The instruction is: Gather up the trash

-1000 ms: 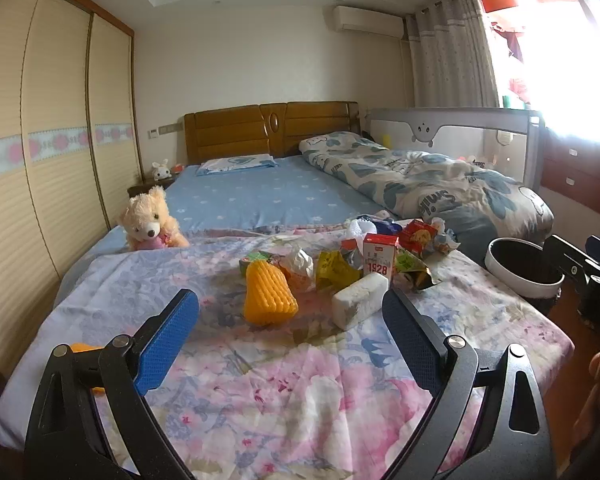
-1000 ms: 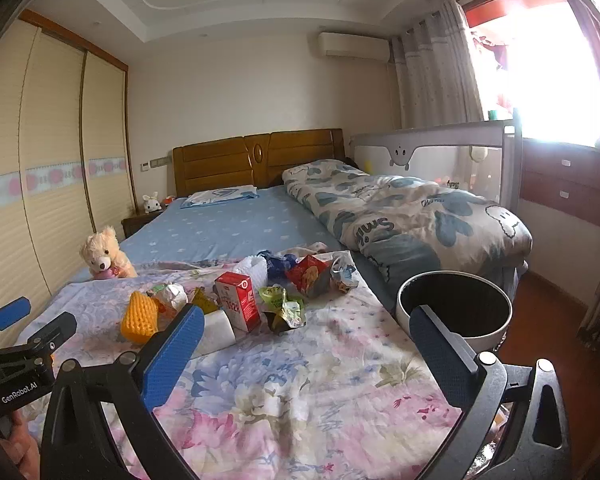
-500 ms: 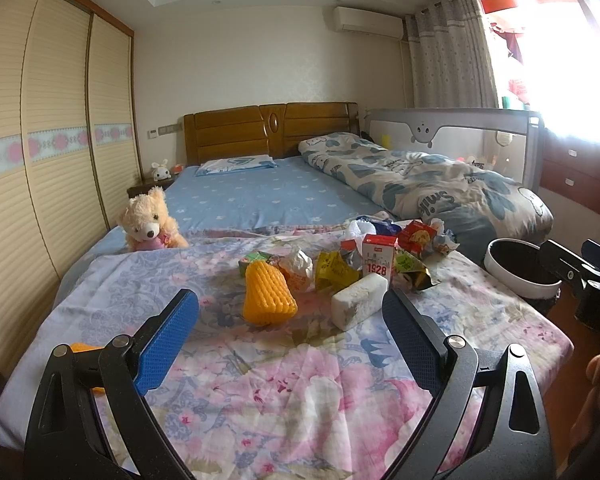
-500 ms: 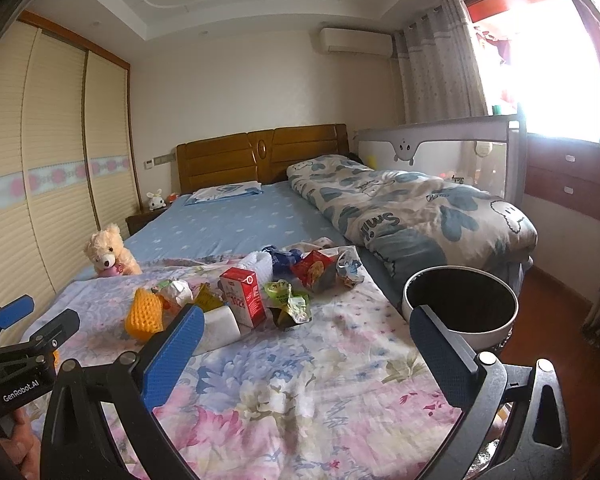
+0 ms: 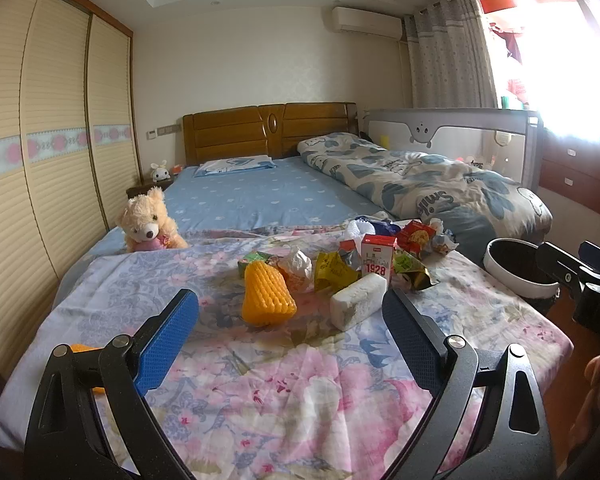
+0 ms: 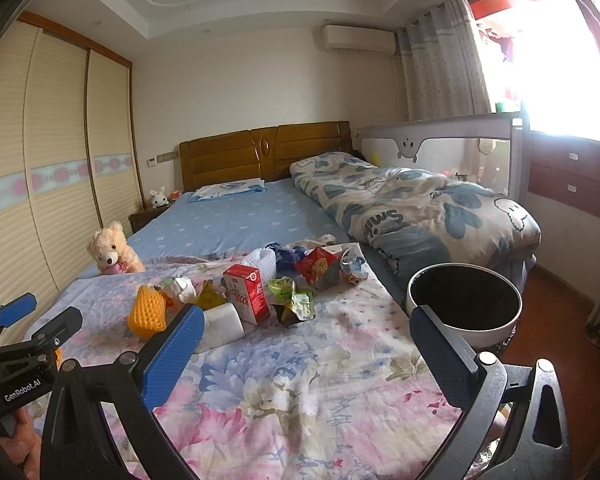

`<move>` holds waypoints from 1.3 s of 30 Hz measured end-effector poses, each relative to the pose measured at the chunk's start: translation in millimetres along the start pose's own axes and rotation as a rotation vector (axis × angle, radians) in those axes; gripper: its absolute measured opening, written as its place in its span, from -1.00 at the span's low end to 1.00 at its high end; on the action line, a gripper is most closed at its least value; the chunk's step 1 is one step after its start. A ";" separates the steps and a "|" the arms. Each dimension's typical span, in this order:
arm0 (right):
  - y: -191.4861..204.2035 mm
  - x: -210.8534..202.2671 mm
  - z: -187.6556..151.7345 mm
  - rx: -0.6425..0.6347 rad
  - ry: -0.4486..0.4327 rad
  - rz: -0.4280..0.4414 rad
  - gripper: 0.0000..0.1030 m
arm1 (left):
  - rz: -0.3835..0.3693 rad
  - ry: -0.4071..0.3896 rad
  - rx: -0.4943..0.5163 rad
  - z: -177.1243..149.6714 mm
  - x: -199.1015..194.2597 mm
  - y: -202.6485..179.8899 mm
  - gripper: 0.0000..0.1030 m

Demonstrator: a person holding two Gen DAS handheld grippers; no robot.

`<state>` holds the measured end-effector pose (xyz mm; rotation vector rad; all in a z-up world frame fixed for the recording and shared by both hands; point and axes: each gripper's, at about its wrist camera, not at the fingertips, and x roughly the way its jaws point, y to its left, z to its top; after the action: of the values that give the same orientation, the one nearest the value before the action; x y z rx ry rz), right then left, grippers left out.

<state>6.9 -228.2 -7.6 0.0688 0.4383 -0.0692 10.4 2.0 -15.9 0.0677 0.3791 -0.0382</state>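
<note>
Left gripper (image 5: 290, 324) and right gripper (image 6: 306, 332) both spread wide, empty, above floral sheet (image 5: 284, 384); trash pile (image 5: 352, 264) mid-bed — bin (image 6: 464, 306) beside bed's right edge.

A cream plush teddy bear (image 5: 150, 222) sits at ten o'clock on the blue dotted bedsheet (image 5: 252, 198); a rumpled grey heart-print quilt (image 5: 424, 178) lies at two o'clock.

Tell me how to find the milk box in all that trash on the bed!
Look at the flowery sheet on the near end of the bed, where the trash pile lies. The milk box stands in the pile's middle, beside a white foam block. It alone is a red and white carton with numbers printed on it.
</note>
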 end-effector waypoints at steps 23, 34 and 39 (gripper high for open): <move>-0.2 0.4 0.7 -0.001 0.002 -0.001 1.00 | -0.001 -0.001 -0.001 -0.5 0.3 0.7 0.85; 4.3 3.1 -3.7 -0.005 0.013 0.009 1.00 | 0.003 0.002 -0.003 -0.6 1.0 -0.3 0.85; 4.3 8.6 -5.8 -0.002 0.044 0.023 1.00 | -0.005 0.041 -0.015 -4.0 13.6 3.9 0.85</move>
<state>12.6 -223.9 -16.2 0.0735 0.4814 -0.0444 21.7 5.9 -24.4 0.0529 0.4208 -0.0385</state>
